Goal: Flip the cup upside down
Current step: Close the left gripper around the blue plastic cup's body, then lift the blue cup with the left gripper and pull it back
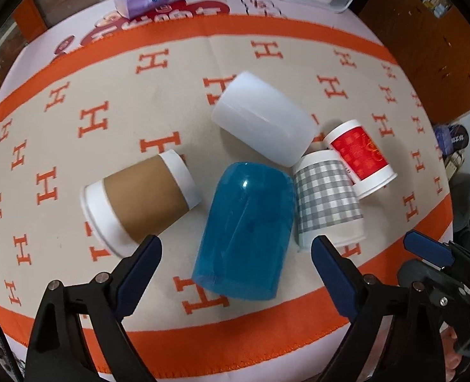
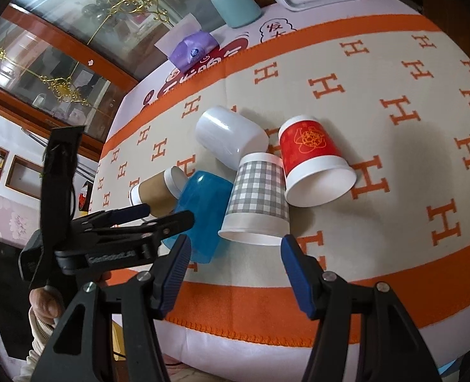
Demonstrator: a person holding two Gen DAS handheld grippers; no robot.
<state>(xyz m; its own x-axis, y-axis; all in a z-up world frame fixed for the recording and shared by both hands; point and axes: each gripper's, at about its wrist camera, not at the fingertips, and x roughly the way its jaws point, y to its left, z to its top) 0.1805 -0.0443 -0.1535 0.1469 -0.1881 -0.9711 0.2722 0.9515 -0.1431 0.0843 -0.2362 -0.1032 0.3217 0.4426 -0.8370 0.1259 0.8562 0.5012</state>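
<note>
Five cups clustered mid-frame on desk (image 1: 60, 146)
Left gripper (image 1: 236, 256), right gripper (image 2: 236, 250) wide open, empty; blue cup (image 1: 244, 235) likely light, slick; grip mid-wall

- Left wrist view looks steeply down, close above the blue cup (image 1: 244, 232).
- Right wrist view looks from its right, lower, nearer the checked cup (image 2: 257, 197).
- Both share the cup cluster.
</note>
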